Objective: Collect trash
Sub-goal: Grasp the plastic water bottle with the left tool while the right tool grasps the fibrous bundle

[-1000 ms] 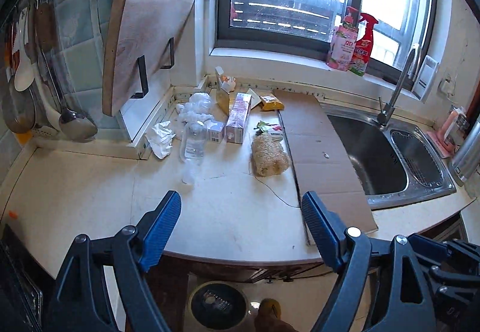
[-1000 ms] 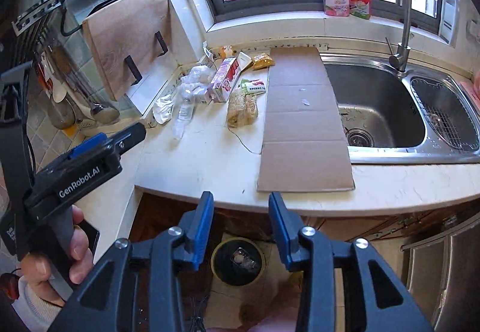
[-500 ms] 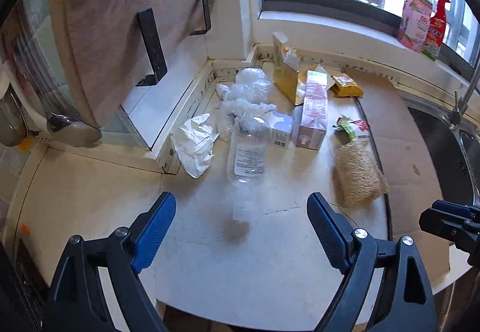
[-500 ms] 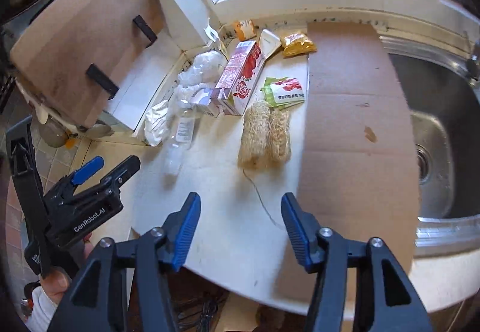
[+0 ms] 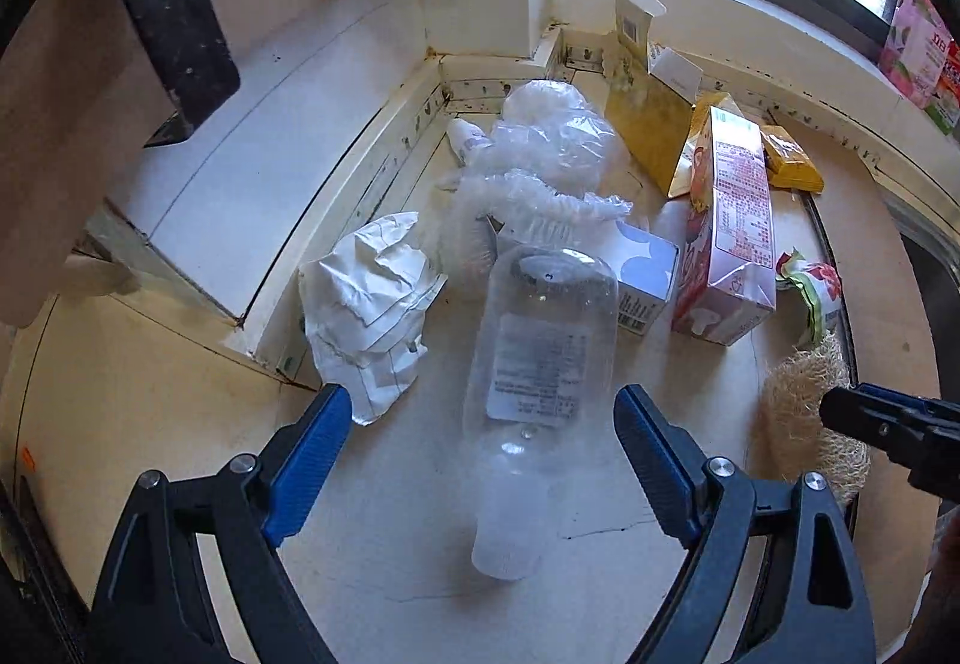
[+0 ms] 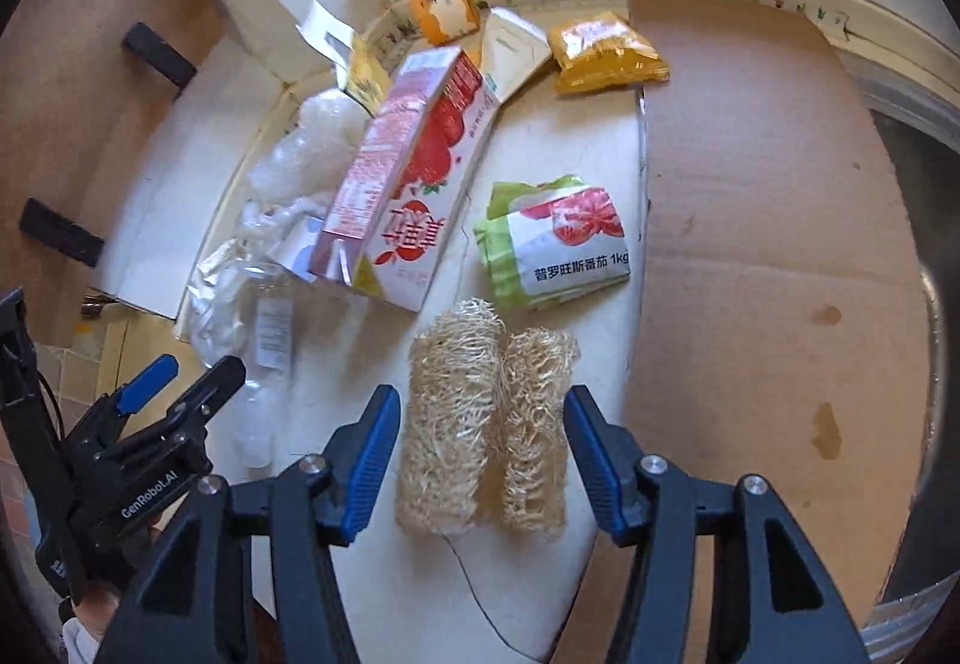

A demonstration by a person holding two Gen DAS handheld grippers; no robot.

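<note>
Now the countertop [image 5: 150, 400] that was seen from well back a second ago is filled by the trash pile, both grippers having been brought down over it, so first picks seem lined up. The clear plastic bottle [image 5: 543, 358] is framed by the left gripper [image 5: 480, 460], jaws spread wide, nothing touched. The loofah sponge [image 6: 480, 418] is straddled by the right gripper [image 6: 480, 454], widened since then, pads apart from it.
</note>
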